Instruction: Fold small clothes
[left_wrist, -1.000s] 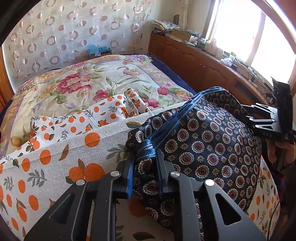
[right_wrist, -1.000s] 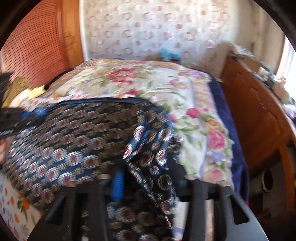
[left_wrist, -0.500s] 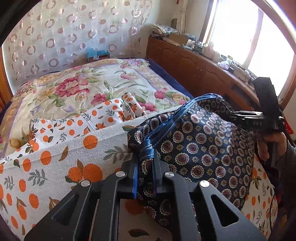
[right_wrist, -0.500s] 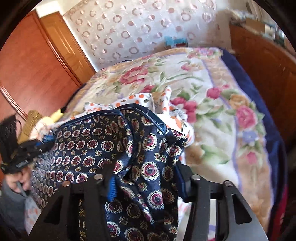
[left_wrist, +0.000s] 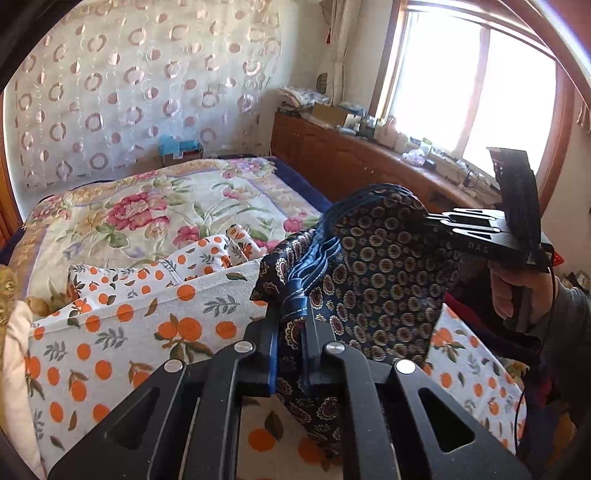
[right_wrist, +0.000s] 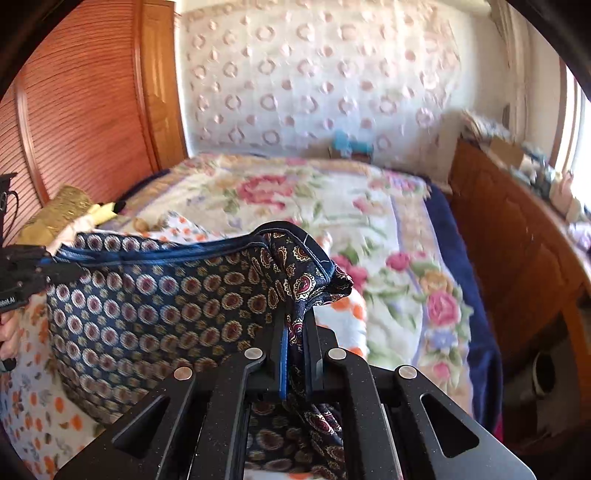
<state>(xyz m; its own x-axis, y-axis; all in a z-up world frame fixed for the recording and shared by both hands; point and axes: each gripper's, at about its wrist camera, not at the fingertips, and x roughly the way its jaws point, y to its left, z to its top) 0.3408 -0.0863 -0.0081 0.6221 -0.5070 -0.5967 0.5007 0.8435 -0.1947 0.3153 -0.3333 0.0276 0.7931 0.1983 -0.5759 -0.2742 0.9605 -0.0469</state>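
Tongs, left (left_wrist: 290, 325) and right (right_wrist: 295, 328), pinch navy shorts' (left_wrist: 384, 280) waistband edge above bed (left_wrist: 155, 206).

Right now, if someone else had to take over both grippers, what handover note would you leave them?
Left gripper: shut on one end of the navy patterned garment, at its blue-trimmed edge.
Right gripper: shut on the other end of the same edge.
The garment hangs between them, lifted above the orange-print cloth on the bed with the floral blanket.
Done: picked up and held out by its top edge.
Left: lay it flat, fold it, set it down. No fold is visible yet.
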